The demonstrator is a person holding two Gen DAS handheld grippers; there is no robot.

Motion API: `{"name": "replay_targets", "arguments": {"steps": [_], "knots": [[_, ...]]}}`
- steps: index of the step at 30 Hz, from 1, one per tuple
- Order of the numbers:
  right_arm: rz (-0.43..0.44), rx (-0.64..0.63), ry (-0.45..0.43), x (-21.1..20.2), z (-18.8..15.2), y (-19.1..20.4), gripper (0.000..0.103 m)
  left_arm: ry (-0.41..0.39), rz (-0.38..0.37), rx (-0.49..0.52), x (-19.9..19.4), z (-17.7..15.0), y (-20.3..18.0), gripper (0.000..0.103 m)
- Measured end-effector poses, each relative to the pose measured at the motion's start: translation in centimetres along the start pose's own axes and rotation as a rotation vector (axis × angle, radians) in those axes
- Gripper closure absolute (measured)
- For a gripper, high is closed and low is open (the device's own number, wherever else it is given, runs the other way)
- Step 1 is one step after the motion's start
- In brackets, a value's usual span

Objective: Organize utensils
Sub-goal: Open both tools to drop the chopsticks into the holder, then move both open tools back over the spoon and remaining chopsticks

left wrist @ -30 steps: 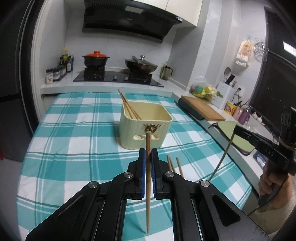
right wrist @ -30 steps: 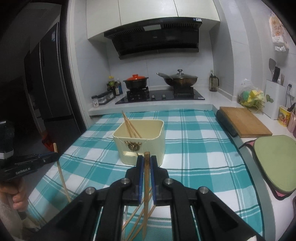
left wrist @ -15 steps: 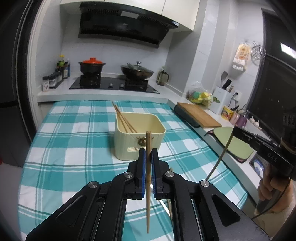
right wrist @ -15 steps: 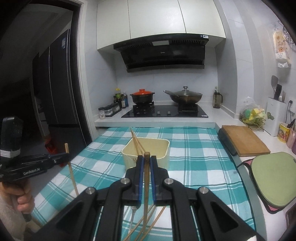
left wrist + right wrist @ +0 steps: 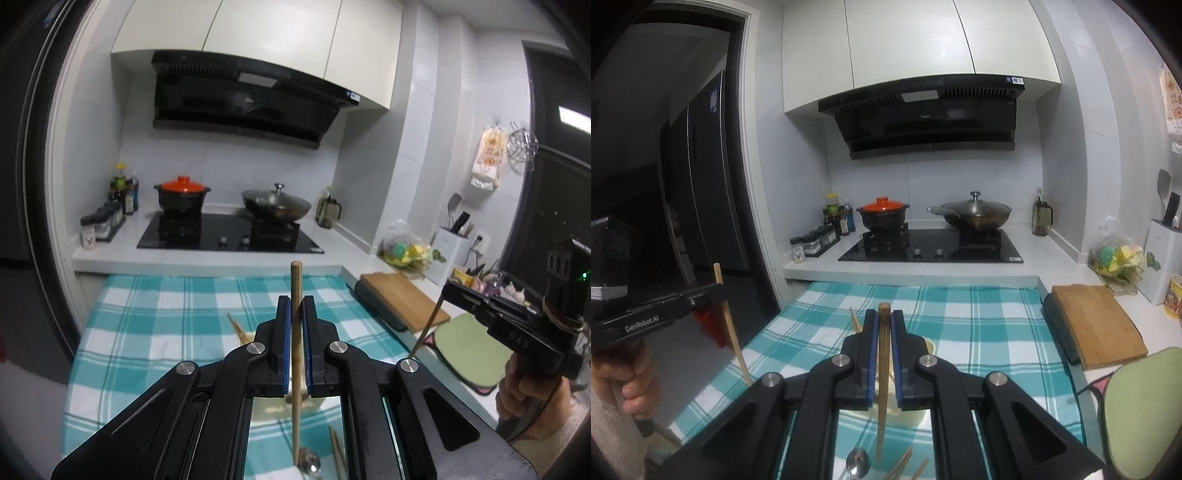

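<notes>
chopsticks clamped in both tongs above the cream holder

chopsticks are the job here: the left tongs [image 5: 295, 332] are closed on one wooden chopstick [image 5: 295, 295], which stands nearly upright between the blue pads, its blunt end poking above them and its lower end hanging over the surface [image 5: 147, 332]. the right tongs [image 5: 883, 343] pinch a second chopstick [image 5: 882, 362] the same way, upright and a shade darker. the cream holder [image 5: 929, 347] sits on the teal checked cloth right behind the right tongs, mostly hidden by them, with a couple of chopsticks leaning out of its left side [image 5: 854, 321]. nearer than the holder, loose chopsticks [image 5: 905, 461] and a metal spoon [image 5: 857, 461] lie on the cloth, seen through the gap in the frame. beyond the holder, a black hob [image 5: 931, 247] carries an orange-lidded pot [image 5: 883, 214] and a lidded wok [image 5: 973, 214]. to the right of the holder a wooden cutting board [image 5: 1097, 321] rests on the white counter.
</notes>
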State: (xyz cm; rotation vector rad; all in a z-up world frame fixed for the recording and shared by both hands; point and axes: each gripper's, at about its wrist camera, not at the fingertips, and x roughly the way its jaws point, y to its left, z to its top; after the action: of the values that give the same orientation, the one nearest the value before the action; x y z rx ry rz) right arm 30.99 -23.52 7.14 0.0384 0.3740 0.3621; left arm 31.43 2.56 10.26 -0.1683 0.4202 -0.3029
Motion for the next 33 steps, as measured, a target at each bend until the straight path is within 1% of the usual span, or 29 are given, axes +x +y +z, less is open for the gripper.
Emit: {"name": "replay_targets", "arguments": {"steps": [3, 6, 9, 11, 14, 18, 21, 25, 26, 27, 28, 29, 30, 31, 33], "knots": [[0.003, -0.016, -0.049, 1.8, 2.7, -0.1, 0.096, -0.059, 0.039, 0.022, 2.1, 2.4, -0.1, 0.099], [0.009, -0.027, -0.08, 3.9, 4.5, -0.2, 0.096, -0.091, 0.068, 0.025, 5.2, 3.7, 0.3, 0.099], [0.012, -0.045, -0.104, 6.4, 5.3, -0.2, 0.096, -0.078, 0.082, 0.015, 8.5, 3.7, 0.9, 0.099], [0.003, -0.064, -0.089, 8.6, 5.1, -0.4, 0.096, -0.044, 0.098, 0.008, 11.0, 3.0, 1.5, 0.099], [0.002, -0.075, -0.006, 12.4, 4.1, -0.9, 0.096, 0.047, 0.113, -0.016, 14.9, 1.0, 2.8, 0.099], [0.012, -0.063, 0.141, 17.0, 1.8, -1.6, 0.096, 0.179, 0.122, -0.059, 19.2, -2.3, 4.7, 0.099], [0.023, -0.055, 0.216, 19.5, 0.0, -1.9, 0.096, 0.247, 0.127, -0.082, 21.2, -4.0, 5.7, 0.099], [0.035, -0.034, 0.282, 21.9, -1.4, -2.2, 0.095, 0.296, 0.129, -0.086, 22.4, -5.4, 6.1, 0.098], [0.041, -0.028, 0.29, 22.2, -1.7, -2.2, 0.094, 0.301, 0.131, -0.088, 22.4, -5.5, 6.2, 0.092], [0.048, -0.024, 0.304, 22.6, -1.9, -2.1, 0.091, 0.309, 0.126, -0.091, 22.2, -5.7, 6.2, 0.076], [0.051, -0.021, 0.308, 22.8, -2.0, -2.0, 0.079, 0.315, 0.128, -0.093, 21.8, -5.8, 6.3, 0.065], [0.05, -0.016, 0.303, 22.9, -2.0, -1.9, 0.062, 0.313, 0.137, -0.094, 21.3, -5.9, 6.3, 0.045], [0.046, -0.007, 0.284, 22.4, -1.9, -1.9, 0.057, 0.306, 0.147, -0.09, 20.5, -5.9, 6.4, 0.036], [0.043, -0.001, 0.268, 21.9, -1.8, -1.7, 0.055, 0.306, 0.152, -0.082, 19.8, -6.0, 6.5, 0.035], [0.036, -0.004, 0.257, 20.7, -1.6, -1.4, 0.055, 0.337, 0.155, -0.067, 18.0, -6.6, 6.7, 0.031]]}}
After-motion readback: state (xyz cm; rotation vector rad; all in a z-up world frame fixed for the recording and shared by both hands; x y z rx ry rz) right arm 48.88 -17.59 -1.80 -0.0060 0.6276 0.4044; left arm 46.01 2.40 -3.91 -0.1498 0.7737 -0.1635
